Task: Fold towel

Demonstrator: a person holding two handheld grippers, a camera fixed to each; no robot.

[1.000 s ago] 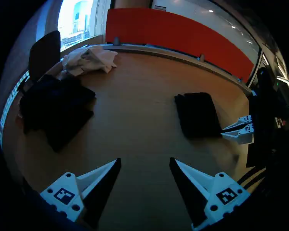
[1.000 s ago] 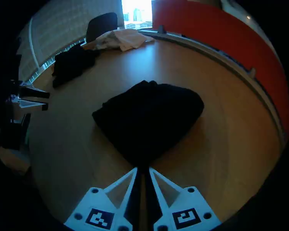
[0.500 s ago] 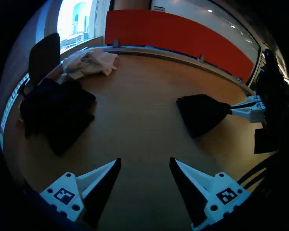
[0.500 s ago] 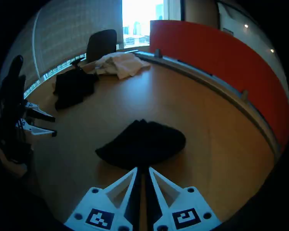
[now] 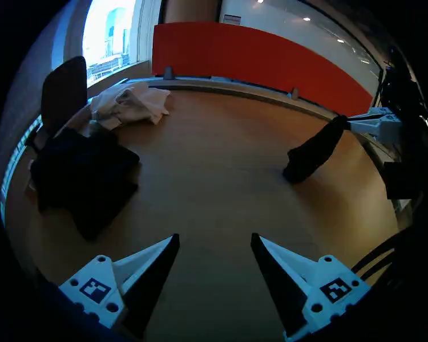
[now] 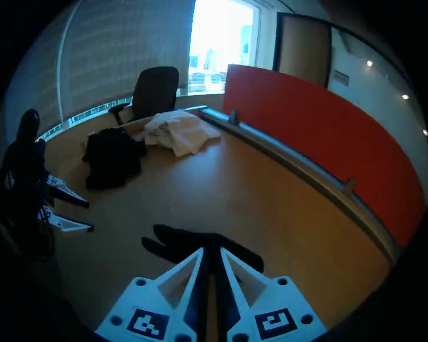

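Note:
A black towel [image 5: 314,151] hangs from my right gripper [image 5: 351,119] at the right side of the wooden table [image 5: 214,165]; its lower end touches the tabletop. In the right gripper view the fingers of that gripper [image 6: 211,252] are shut on the towel [image 6: 174,238], which droops below and beyond them. My left gripper [image 5: 214,239] stands open over the table's near part, with nothing between its fingers. It also appears far left in the right gripper view [image 6: 89,215], open, held by a dark-sleeved arm.
A dark cloth pile [image 5: 83,176] [image 6: 114,157] and a white cloth pile [image 5: 128,102] [image 6: 177,131] lie at the table's far left end. A black chair [image 5: 63,91] stands behind them. A red partition [image 5: 259,57] runs along the far edge.
My right gripper has risen with the black towel, which went from lying flat to hanging with its end on the table. The left gripper has stayed put and open.

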